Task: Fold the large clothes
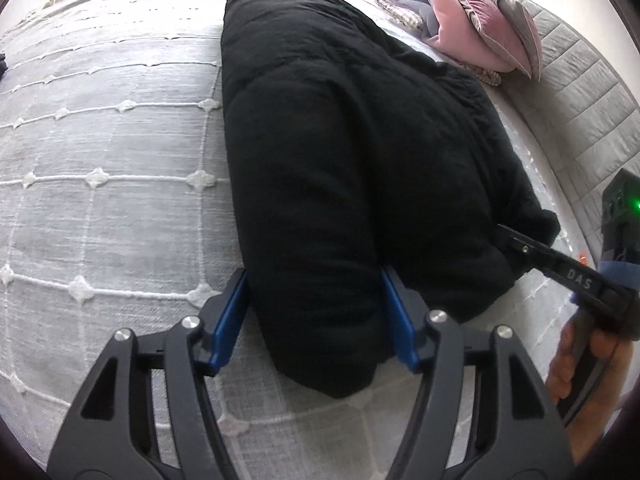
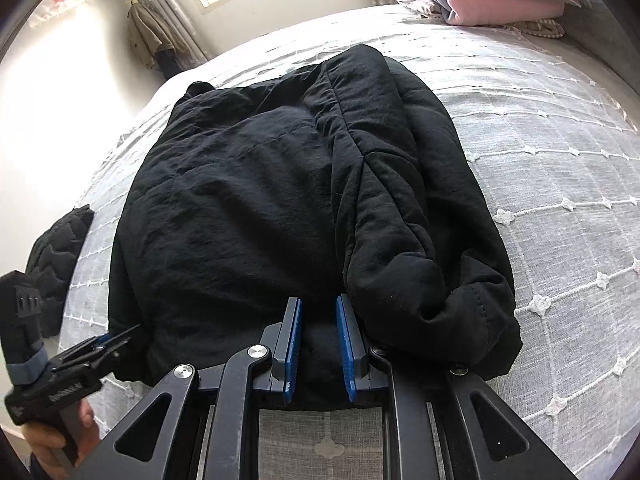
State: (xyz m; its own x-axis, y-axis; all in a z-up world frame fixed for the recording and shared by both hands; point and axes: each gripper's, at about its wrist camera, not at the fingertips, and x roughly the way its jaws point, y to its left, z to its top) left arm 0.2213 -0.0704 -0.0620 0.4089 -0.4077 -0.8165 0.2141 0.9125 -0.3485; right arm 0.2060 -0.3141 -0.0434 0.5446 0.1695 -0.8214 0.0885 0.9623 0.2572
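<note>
We see two hand-held grippers, one in each hand. The left gripper (image 1: 316,316) has its fingers spread wide, and a thick folded end of the black jacket (image 1: 340,160) lies between the blue pads (image 1: 226,322); the right pad seems to touch the cloth, while the left pad stands just beside it, so it is not pinching. The right gripper (image 2: 318,344) has its pads close together, with the near edge of the same jacket in the narrow gap; we judge that it pinches this edge. In the left view, its tip disappears into the jacket's near right edge.

There is one jacket, lying folded in the middle of the bed cover (image 2: 560,208), a grey-white cover with a stitched grid. One sleeve (image 2: 396,208) is folded over its right side. At the far right we count one pile of pink and grey bedding (image 1: 460,16). At the left edge of the bed lies one more dark quilted garment (image 2: 56,256).
</note>
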